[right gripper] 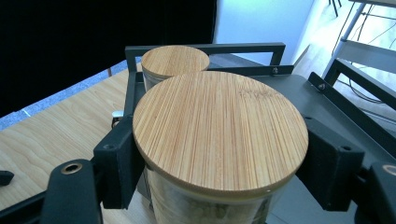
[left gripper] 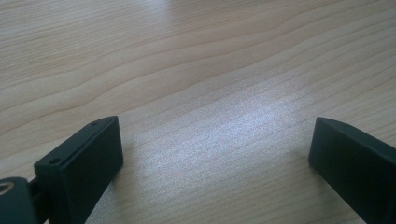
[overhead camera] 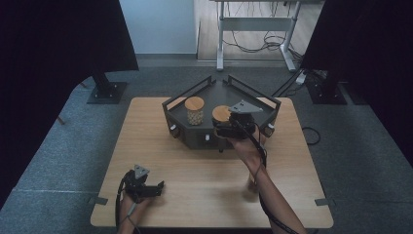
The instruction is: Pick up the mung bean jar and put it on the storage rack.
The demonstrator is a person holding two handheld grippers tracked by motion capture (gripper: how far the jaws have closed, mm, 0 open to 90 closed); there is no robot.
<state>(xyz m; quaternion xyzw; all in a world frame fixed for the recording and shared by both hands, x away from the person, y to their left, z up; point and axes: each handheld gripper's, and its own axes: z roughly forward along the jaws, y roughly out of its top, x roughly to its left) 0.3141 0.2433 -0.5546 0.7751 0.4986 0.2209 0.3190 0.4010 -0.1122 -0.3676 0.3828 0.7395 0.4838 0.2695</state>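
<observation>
Two glass jars with round bamboo lids are at a dark angular tray (overhead camera: 272, 105) on the far half of the wooden table. My right gripper (overhead camera: 229, 127) is shut on the nearer jar (overhead camera: 221, 113) just below its lid; in the right gripper view that jar (right gripper: 219, 135) sits between both black pads (right gripper: 119, 163). The second jar (overhead camera: 195, 110) stands farther left in the tray, and its lid (right gripper: 175, 60) shows behind the held one. My left gripper (overhead camera: 158, 187) rests low over the near left of the table, open, its jaws (left gripper: 215, 154) wide apart above bare wood.
The tray (right gripper: 280, 84) has raised black rails along its sides and small knobs (overhead camera: 172, 127) on its front face. Black screens stand to the far left and right, and a desk frame (overhead camera: 253, 22) with cables is behind the table.
</observation>
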